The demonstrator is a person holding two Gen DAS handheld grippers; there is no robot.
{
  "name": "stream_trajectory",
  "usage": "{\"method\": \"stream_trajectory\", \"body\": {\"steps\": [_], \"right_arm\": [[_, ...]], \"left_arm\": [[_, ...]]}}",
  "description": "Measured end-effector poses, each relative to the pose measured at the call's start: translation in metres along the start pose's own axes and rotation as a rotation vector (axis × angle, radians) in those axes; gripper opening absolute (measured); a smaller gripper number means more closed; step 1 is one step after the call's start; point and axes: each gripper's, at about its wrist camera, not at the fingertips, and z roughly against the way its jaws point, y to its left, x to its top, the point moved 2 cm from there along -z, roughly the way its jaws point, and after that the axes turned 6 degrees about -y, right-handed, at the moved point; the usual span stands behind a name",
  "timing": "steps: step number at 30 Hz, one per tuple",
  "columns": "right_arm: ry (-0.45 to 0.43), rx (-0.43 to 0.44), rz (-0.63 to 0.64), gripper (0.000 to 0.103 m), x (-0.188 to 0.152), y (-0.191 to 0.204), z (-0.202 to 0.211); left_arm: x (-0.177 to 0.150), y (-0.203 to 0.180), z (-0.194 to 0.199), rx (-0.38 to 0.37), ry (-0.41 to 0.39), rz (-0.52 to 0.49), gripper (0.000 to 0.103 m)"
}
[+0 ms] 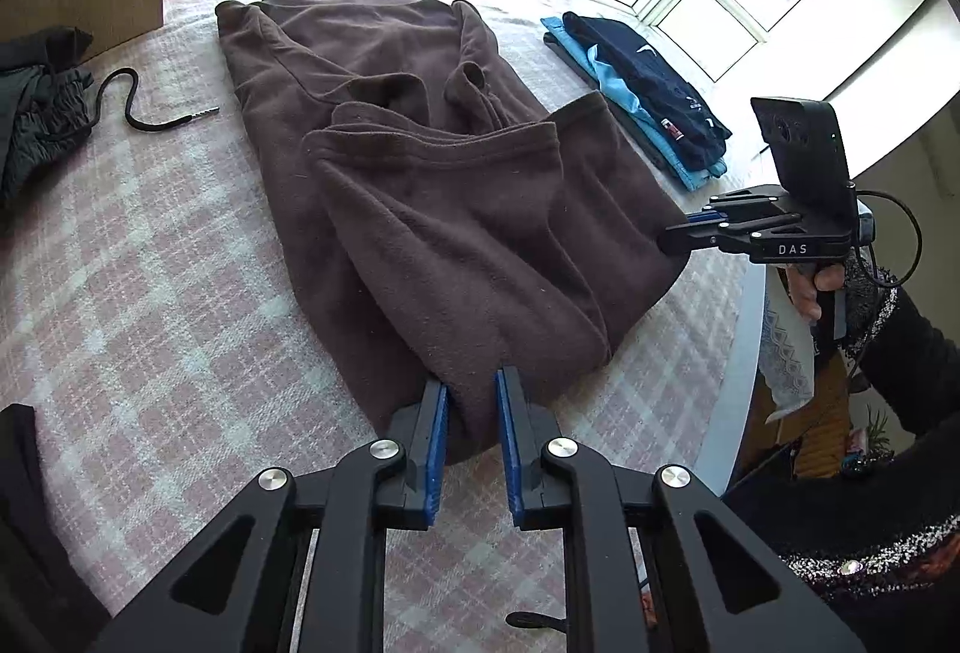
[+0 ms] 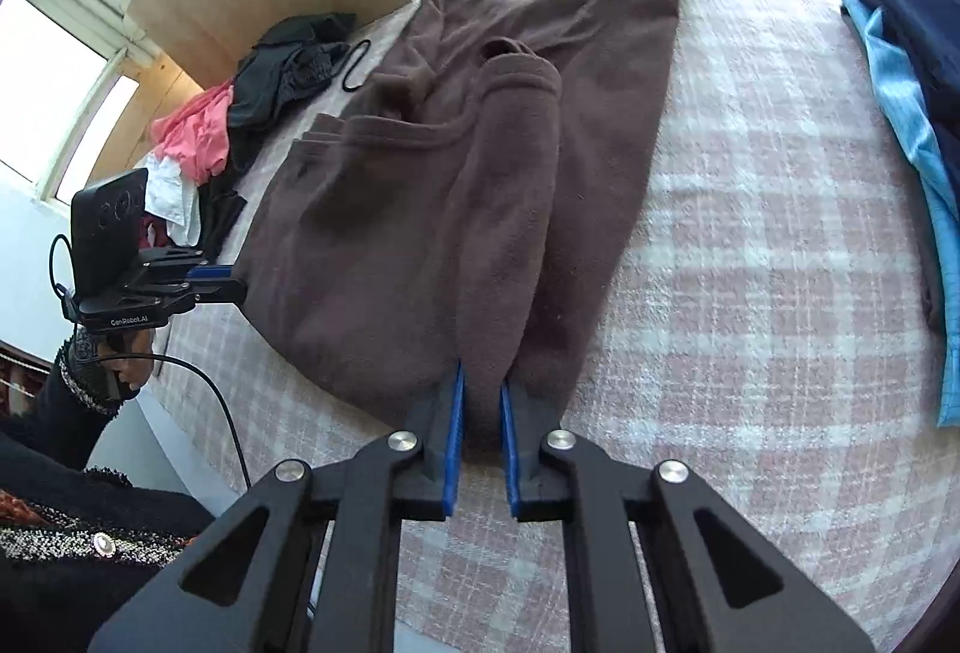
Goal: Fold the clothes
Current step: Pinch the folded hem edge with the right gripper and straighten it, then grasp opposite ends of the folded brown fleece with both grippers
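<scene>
Brown fleece garment point(image 1: 432, 209), soft and fuzzy w/ ribbed hems, lies partly folded on a table w/ pink-and-white plaid cloth point(image 1: 150, 257). Left gripper point(image 1: 471, 413) and right gripper point(image 2: 482, 407) each pinch its near edge, blue pads nearly closed on fabric. Folded navy and blue clothes point(image 1: 648, 95) sit beside it.

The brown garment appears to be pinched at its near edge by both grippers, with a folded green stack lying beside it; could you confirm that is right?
Only the colour is wrong: the folded stack beside the brown garment is navy and light blue, as the left wrist view shows. The left gripper and right gripper do pinch its near edge.
</scene>
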Motion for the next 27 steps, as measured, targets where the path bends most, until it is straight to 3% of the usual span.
{"method": "stream_trajectory", "body": {"steps": [3,5,6,9,10,13,15,17,18,20,21,22,24,27], "right_arm": [[0.015,-0.041,0.022,0.014,0.000,0.006,0.001],[0.048,-0.091,0.013,0.024,0.002,0.007,0.007],[0.037,-0.128,0.021,0.025,0.004,0.009,0.015],[-0.075,-0.237,0.105,0.025,0.016,0.023,0.045],[-0.114,-0.225,0.135,0.025,0.023,0.031,0.051],[-0.122,-0.112,0.206,0.024,0.048,0.053,0.035],[-0.106,-0.091,0.271,0.024,0.064,0.068,0.009],[-0.086,-0.117,0.304,0.024,0.078,0.068,-0.019],[-0.065,-0.182,0.299,0.020,0.081,0.060,-0.034],[-0.043,-0.186,0.206,0.005,0.081,0.028,-0.050],[-0.039,-0.150,0.156,0.003,0.082,0.017,-0.048],[-0.030,-0.136,0.131,0.003,0.082,0.013,-0.043],[-0.056,-0.174,0.170,0.007,0.083,0.021,-0.029],[-0.103,-0.171,0.243,0.010,0.087,0.040,-0.018]], "left_arm": [[-0.019,0.029,-0.019,0.001,0.060,0.125,0.020],[-0.017,0.028,-0.016,0.023,0.037,0.118,0.024],[-0.014,0.025,-0.013,0.044,0.025,0.098,0.030],[-0.002,0.021,0.008,0.099,-0.013,0.058,0.028],[0.004,0.019,0.017,0.105,-0.034,0.046,0.028],[0.026,0.008,0.027,0.070,-0.070,-0.010,0.031],[0.045,0.001,0.014,0.012,-0.061,-0.041,0.031],[0.060,-0.008,-0.008,-0.045,-0.039,-0.074,0.031],[0.064,-0.005,-0.022,-0.023,-0.025,-0.083,0.031],[0.073,0.001,-0.048,0.020,0.004,-0.101,0.033],[0.075,0.006,-0.061,0.048,0.022,-0.106,0.029],[0.072,0.018,-0.072,0.086,0.047,-0.093,0.011],[0.070,0.033,-0.069,0.030,0.019,-0.020,0.010],[0.073,0.026,-0.058,0.065,0.010,-0.026,0.007]]}}
